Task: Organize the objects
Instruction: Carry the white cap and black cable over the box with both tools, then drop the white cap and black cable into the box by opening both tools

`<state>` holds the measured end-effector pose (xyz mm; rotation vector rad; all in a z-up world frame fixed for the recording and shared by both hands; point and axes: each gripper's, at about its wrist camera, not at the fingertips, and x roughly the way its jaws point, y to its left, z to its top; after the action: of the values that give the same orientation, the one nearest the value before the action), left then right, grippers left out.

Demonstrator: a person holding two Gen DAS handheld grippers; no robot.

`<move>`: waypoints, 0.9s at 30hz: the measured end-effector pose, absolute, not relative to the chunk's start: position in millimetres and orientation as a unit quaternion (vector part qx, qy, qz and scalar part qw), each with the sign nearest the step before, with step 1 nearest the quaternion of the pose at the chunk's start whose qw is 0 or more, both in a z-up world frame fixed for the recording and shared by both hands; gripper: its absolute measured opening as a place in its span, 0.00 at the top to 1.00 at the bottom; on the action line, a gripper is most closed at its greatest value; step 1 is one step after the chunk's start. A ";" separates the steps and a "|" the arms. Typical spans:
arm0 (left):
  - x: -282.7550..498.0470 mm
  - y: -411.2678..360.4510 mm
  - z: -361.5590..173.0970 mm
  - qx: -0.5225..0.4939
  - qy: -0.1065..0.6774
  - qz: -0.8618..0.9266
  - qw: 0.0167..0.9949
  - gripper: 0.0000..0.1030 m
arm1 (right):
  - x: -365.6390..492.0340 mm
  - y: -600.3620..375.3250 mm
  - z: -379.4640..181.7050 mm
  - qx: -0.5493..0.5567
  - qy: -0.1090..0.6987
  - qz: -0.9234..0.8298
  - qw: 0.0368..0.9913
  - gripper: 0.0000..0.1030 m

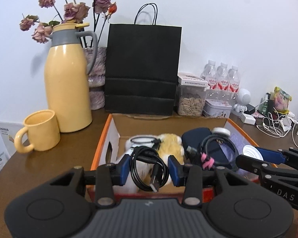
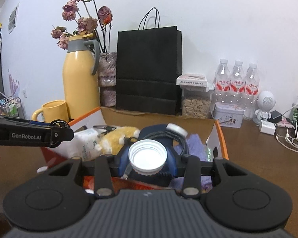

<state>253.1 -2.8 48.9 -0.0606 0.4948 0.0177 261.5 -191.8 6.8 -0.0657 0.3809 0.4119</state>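
The coiled black cable sits low in the middle of the left wrist frame, held between the jaws of the left gripper. It looks light and floppy, so the coil is best pinched across its bundled loops, or the plug end may swing. In the right wrist frame the right gripper clamps a white cap, light, stiff and probably slippery. Both are above the open box, which is on the table.
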 end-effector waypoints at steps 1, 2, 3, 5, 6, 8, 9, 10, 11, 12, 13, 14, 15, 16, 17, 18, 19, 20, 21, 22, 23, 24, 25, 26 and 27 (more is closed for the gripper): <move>257.1 -3.2 50.8 -0.029 0.242 0.009 0.970 0.62 | 264.5 -191.8 8.9 -0.032 0.186 0.202 0.961 0.60; 260.0 -3.2 52.6 -0.030 0.240 0.008 0.970 0.62 | 267.3 -192.0 10.6 -0.031 0.183 0.201 0.962 0.60; 262.7 -3.4 54.2 -0.029 0.237 0.008 0.971 0.62 | 270.4 -191.9 12.4 -0.030 0.181 0.200 0.963 0.60; 269.2 -3.8 57.0 -0.029 0.231 0.007 0.972 0.62 | 277.0 -190.9 16.2 -0.028 0.174 0.198 0.964 0.60; 272.6 -3.5 58.4 -0.030 0.228 0.008 0.973 0.62 | 280.2 -190.8 18.2 -0.027 0.171 0.197 0.965 0.60; 279.8 -2.2 61.6 -0.034 0.222 0.010 0.974 0.62 | 286.3 -190.4 21.6 -0.023 0.165 0.197 0.966 0.60; 283.2 -1.5 63.2 -0.037 0.220 0.011 0.975 0.62 | 289.9 -189.9 23.4 -0.021 0.161 0.197 0.967 0.60; 286.6 -0.8 64.7 -0.039 0.217 0.013 0.975 0.62 | 293.1 -189.8 25.2 -0.019 0.158 0.198 0.967 0.60; 289.8 -0.2 66.0 -0.040 0.213 0.014 0.976 0.62 | 296.1 -189.0 26.4 -0.019 0.156 0.199 0.967 0.60; 292.6 -0.2 67.0 -0.041 0.209 0.016 0.977 0.62 | 299.3 -188.0 27.2 -0.019 0.154 0.201 0.967 0.60; 295.6 -0.1 67.9 -0.041 0.205 0.018 0.978 0.62 | 303.0 -186.5 27.8 -0.020 0.153 0.203 0.967 0.60; 298.6 -0.4 68.5 -0.041 0.202 0.021 0.978 0.62 | 306.1 -184.9 28.0 -0.022 0.151 0.206 0.967 0.60; 302.2 -0.8 68.6 -0.040 0.200 0.024 0.979 0.62 | 310.2 -183.0 28.0 -0.024 0.151 0.209 0.966 0.60; 305.4 -1.3 68.6 -0.039 0.198 0.025 0.979 0.62 | 313.1 -180.9 27.5 -0.026 0.150 0.212 0.965 0.60; 309.5 -1.5 68.3 -0.039 0.198 0.024 0.979 0.62 | 316.0 -178.9 26.6 -0.028 0.150 0.214 0.965 0.60; 313.4 -1.6 67.5 -0.039 0.198 0.023 0.979 0.62 | 318.9 -177.2 25.4 -0.030 0.150 0.215 0.965 0.60; 317.0 -2.0 66.7 -0.036 0.199 0.022 0.979 0.62 | 322.0 -175.6 23.7 -0.032 0.151 0.216 0.964 0.60; 320.4 -2.4 65.2 -0.034 0.200 0.021 0.979 0.62 | 324.6 -174.1 22.1 -0.033 0.153 0.217 0.963 0.60; 324.0 -2.9 63.5 -0.030 0.201 0.019 0.979 0.62 | 327.6 -173.5 19.7 -0.034 0.157 0.219 0.962 0.60; 327.1 -3.4 61.6 -0.027 0.202 0.018 0.979 0.62 | 329.4 -173.0 17.2 -0.035 0.160 0.221 0.961 0.60; 329.5 -4.5 59.4 -0.023 0.204 0.018 0.978 0.62 | 331.5 -173.2 14.8 -0.035 0.164 0.221 0.961 0.60; 332.0 -5.0 57.0 -0.020 0.207 0.018 0.978 0.62 | 333.5 -174.0 12.5 -0.035 0.169 0.221 0.960 0.60; 334.0 -5.4 54.5 -0.018 0.210 0.017 0.977 0.62 | 335.1 -175.1 10.5 -0.034 0.172 0.221 0.959 0.60; 336.1 -5.4 52.3 -0.016 0.213 0.017 0.977 0.62 | 336.3 -175.9 9.1 -0.034 0.175 0.220 0.959 0.60; 337.2 -5.2 50.4 -0.015 0.215 0.018 0.976 0.62 | 337.8 -176.7 7.8 -0.033 0.177 0.219 0.959 0.60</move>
<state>337.2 -5.2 50.4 -0.0305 0.4344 0.0367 337.8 -176.7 7.8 -0.0679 0.3590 0.4437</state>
